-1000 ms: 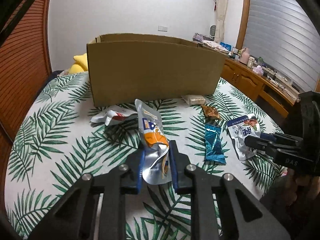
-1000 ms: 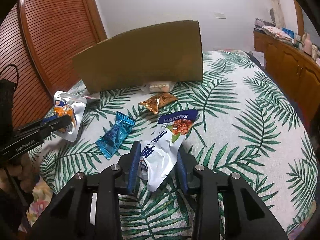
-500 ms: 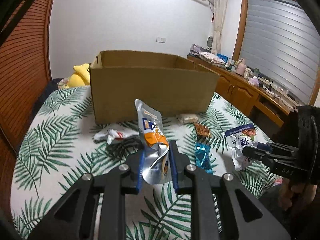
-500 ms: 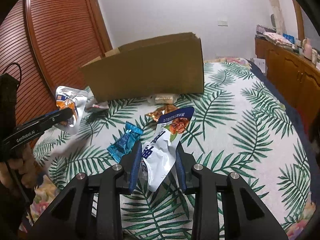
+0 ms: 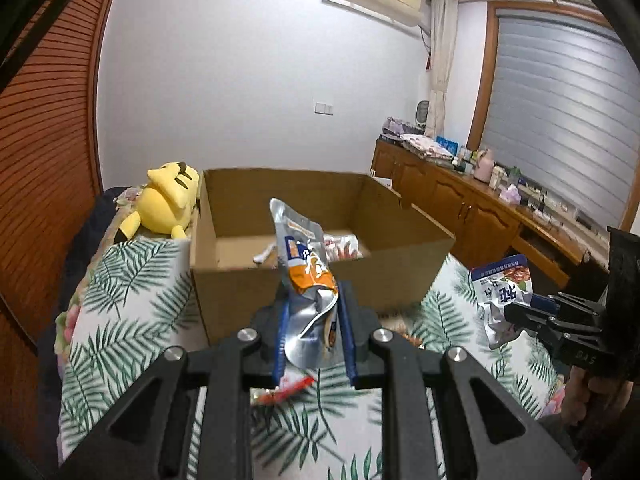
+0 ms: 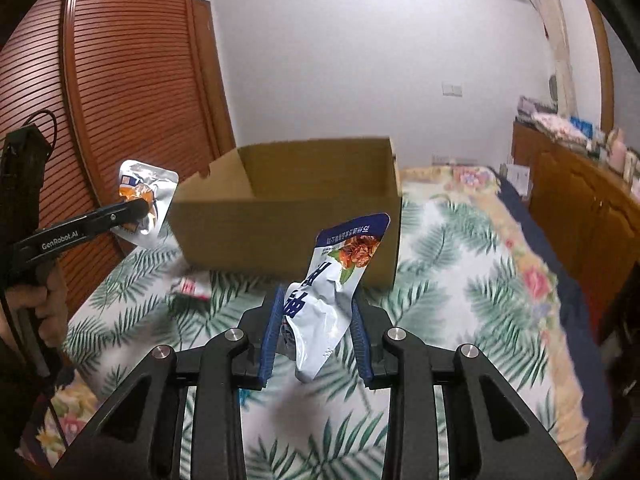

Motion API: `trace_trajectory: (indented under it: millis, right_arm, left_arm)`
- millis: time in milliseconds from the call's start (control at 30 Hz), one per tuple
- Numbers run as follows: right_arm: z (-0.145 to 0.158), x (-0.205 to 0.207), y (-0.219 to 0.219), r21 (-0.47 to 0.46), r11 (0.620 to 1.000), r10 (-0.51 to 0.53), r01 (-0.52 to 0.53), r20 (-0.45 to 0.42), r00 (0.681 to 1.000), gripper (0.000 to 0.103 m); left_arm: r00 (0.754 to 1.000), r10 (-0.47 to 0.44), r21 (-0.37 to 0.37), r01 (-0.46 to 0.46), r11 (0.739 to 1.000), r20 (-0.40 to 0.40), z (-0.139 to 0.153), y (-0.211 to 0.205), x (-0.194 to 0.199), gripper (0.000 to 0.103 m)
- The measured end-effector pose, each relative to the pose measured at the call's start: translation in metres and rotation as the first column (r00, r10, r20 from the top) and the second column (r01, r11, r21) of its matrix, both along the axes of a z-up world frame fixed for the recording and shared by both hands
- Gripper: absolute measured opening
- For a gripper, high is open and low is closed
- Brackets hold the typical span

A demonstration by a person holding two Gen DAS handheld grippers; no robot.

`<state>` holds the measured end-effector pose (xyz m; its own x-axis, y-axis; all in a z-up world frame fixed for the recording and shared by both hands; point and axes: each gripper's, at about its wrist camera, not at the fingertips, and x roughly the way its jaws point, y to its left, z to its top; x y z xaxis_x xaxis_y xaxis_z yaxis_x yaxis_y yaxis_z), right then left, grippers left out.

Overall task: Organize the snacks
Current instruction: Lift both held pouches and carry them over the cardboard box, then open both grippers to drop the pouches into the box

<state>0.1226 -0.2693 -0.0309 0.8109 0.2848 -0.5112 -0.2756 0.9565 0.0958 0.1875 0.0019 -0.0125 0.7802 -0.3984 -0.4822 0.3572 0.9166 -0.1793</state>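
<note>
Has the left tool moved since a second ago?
Yes. The left tool, shut on the orange pouch, rose toward the cardboard box, whose inside now shows.

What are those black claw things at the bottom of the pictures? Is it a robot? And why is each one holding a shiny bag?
No robot here. A person holds a black two-finger grabber in each hand, and each grabber has a small camera looking out along its fingers, which gives one picture per hand.

In the left-hand picture, the left grabber is squeezed shut on a silver foil snack pouch with an orange label. In the right-hand picture, the right grabber is squeezed shut on a white snack bag with a blue top edge.

Both are lifted above a bed with a green palm-leaf cover. Ahead stands an open brown cardboard box with some snacks already inside. A yellow plush toy lies beside it. The person is tidying snacks, probably into the box.
</note>
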Motion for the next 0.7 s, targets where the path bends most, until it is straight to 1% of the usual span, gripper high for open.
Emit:
trace_trajectory:
  millis: [167,367,467,567,633,700]
  right_arm:
    - [0.022,0.023,0.006,-0.038,0.999,-0.004,0.004,-0.004,1.000,0.031]
    - [0.039,0.054,0.022,-0.059,0.998,0.013,-0.013,-0.007,1.000,0.031]
    - [0.043,0.072,0.031,-0.069,0.997,0.012,-0.013,-0.014,1.000,0.031]
    - [0.044,0.088,0.042,-0.070,0.998,0.009,-0.010,-0.018,1.000,0.031]
    - [0.046,0.096,0.050,-0.071,0.997,0.006,-0.007,-0.019,1.000,0.031]
    - [0.046,0.103,0.059,-0.073,0.997,0.008,-0.009,-0.017,1.000,0.031]
  left_arm:
    - [1.000,0.000,-0.028,0.000,1.000,-0.016,0.015,0.006,0.025,0.019]
    - [1.000,0.010,0.019,-0.009,1.000,-0.010,0.025,-0.002,0.052,0.019]
    - [1.000,0.013,0.056,-0.012,0.998,-0.019,0.023,-0.010,0.069,0.019]
    - [0.999,-0.009,0.076,0.012,0.997,-0.039,0.019,-0.021,0.087,0.019]
    - [0.999,-0.006,0.105,0.011,0.994,-0.044,0.015,-0.029,0.099,0.019]
    - [0.998,-0.008,0.102,0.014,0.995,-0.055,0.016,-0.035,0.106,0.019]
